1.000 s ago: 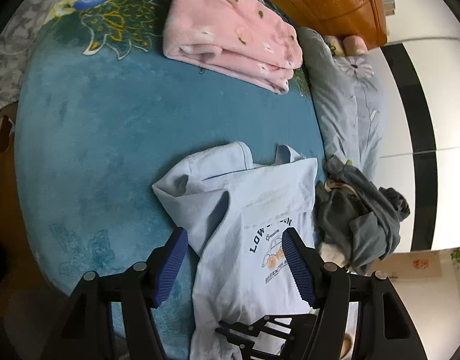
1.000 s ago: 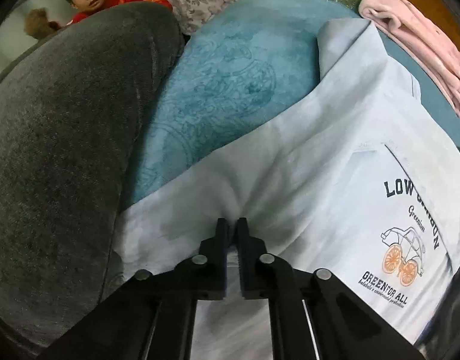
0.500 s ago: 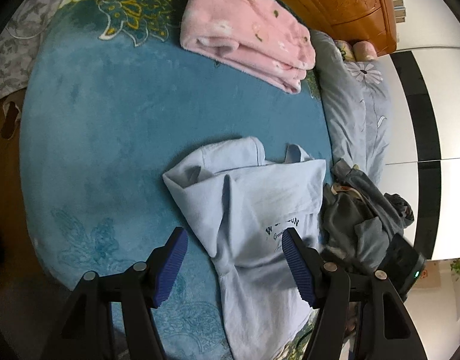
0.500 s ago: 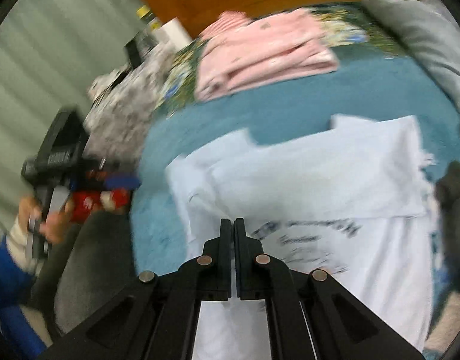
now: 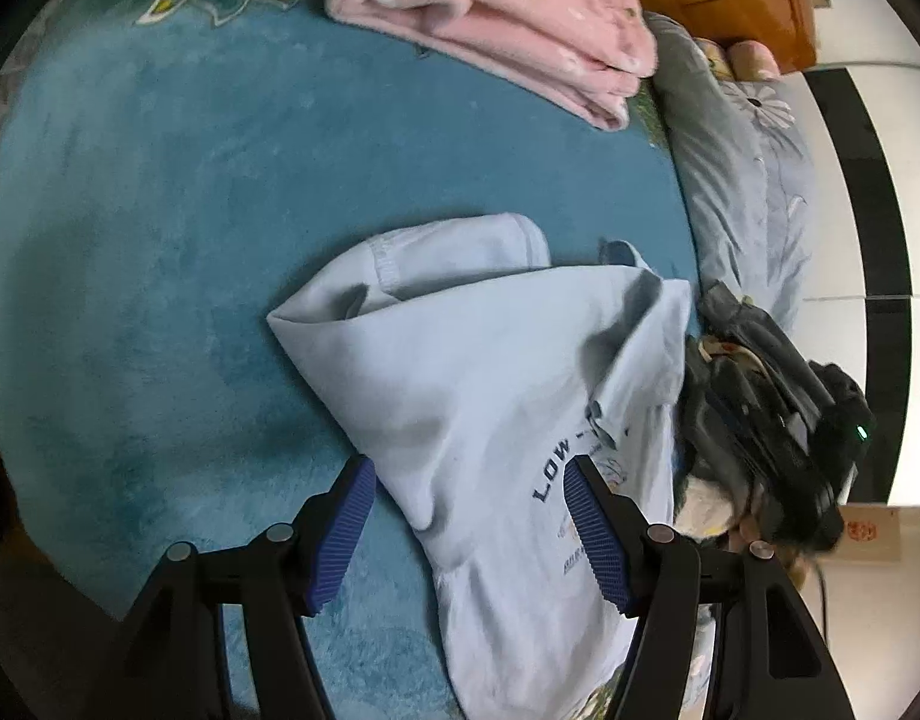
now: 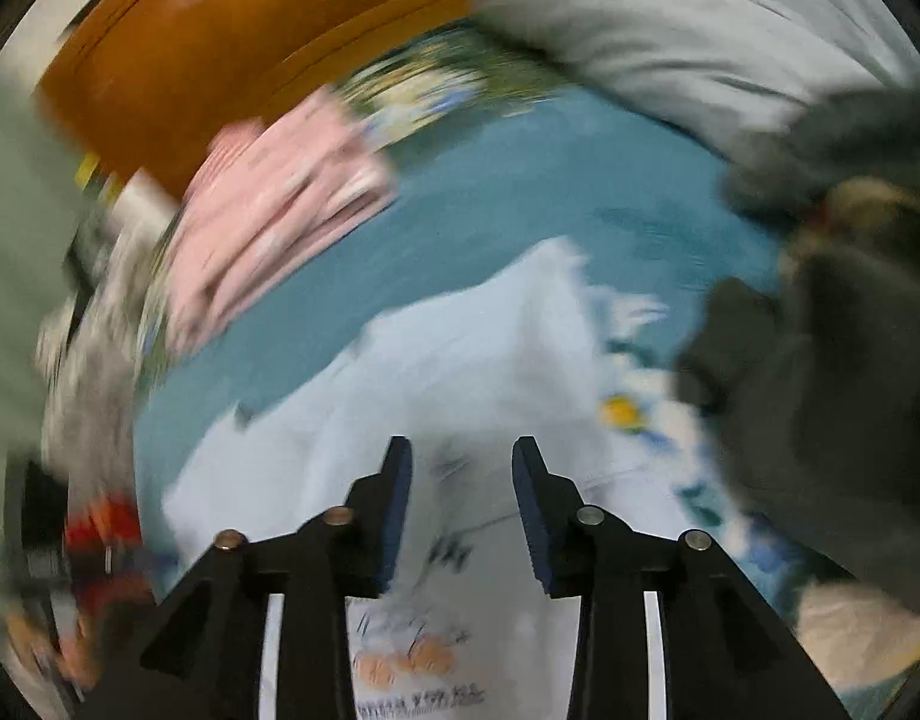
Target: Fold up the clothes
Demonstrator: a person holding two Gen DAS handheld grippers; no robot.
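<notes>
Two grippers over one pale-blue T-shirt (image 5: 490, 396), spread on the teal bedspread (image 5: 159, 210) near its front edge, beside a dark grey heap of clothes (image 5: 760, 396) at the right. Left gripper (image 5: 469, 531) poised above the shirt's lower part, blue-padded jaws spread wide with nothing between them, placed presumably to take the near cloth for a further fold. Right gripper (image 6: 460, 516) likewise over the shirt (image 6: 460, 372), jaws parted and empty, the view heavily blurred by quick motion, so exact height above the cloth not determinable. One side of the shirt doubled over the body: plain reverse cloth covering the left half, printed lettering visible only in part at the right, one sleeve (image 5: 460, 252) protruding toward the far side. Fold loose and uneven, with a raised ridge down the middle, hence a garment judged partly folded and in need of squaring. Parted jaws on both tools consistent with cloth laid down and not carried. Folded pink blanket (image 5: 490, 18) at the far side, well apart from the shirt, leaving open bedspread as working surface. Grey quilt (image 5: 748, 180) along the right edge, beyond the dark heap. Wooden headboard (image 6: 249, 48) behind, irrelevant to the fold
</notes>
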